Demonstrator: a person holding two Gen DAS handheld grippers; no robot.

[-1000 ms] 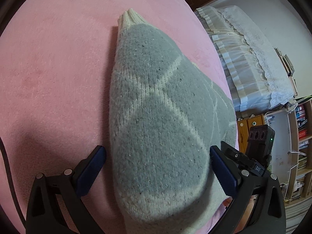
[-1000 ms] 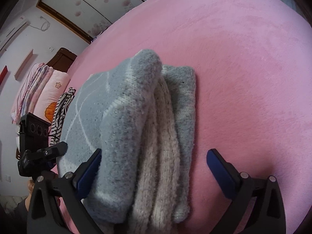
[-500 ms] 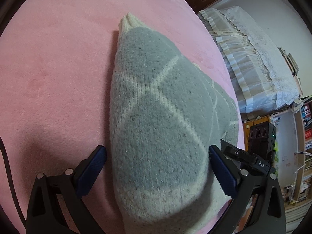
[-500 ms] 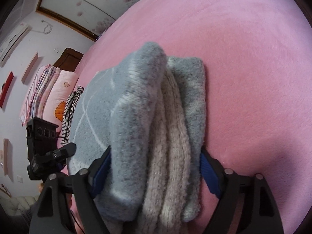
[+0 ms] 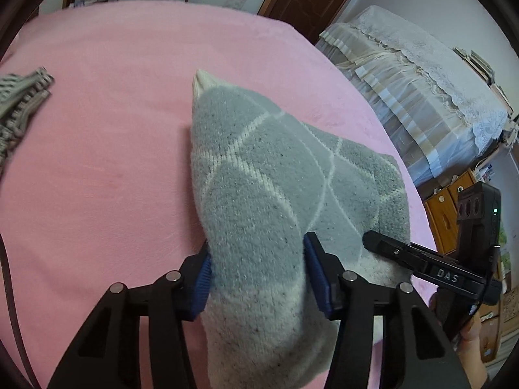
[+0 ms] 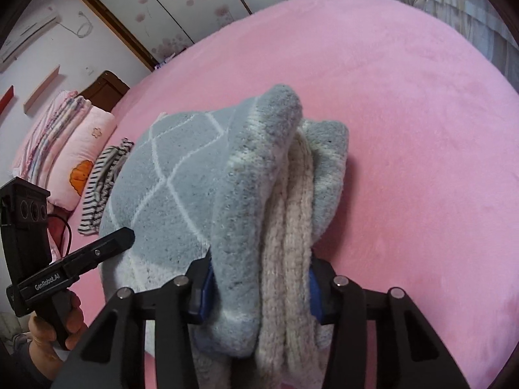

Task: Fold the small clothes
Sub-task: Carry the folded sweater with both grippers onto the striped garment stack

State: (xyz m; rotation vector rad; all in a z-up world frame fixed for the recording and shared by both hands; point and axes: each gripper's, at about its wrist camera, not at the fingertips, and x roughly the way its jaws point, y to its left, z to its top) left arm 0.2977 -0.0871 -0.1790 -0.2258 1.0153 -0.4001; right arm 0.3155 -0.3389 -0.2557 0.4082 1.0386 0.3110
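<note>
Folded sweater (image 5: 259, 194) now squeezed by both closing tools, previously wide.

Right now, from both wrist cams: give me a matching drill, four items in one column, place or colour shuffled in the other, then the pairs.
Items:
1. folded sweater
2. blanket
3. striped garment
4. pillow

Descriptions:
A. pink with an orange patch, at the head of the bed
B. grey with a cream diamond pattern, clamped between the pads of the left gripper and the right gripper, whose jaws are closing
C. black and white, lying beside the pillow
D. plain pink, covering the bed

Pairs: 1-B, 2-D, 3-C, 4-A
</note>
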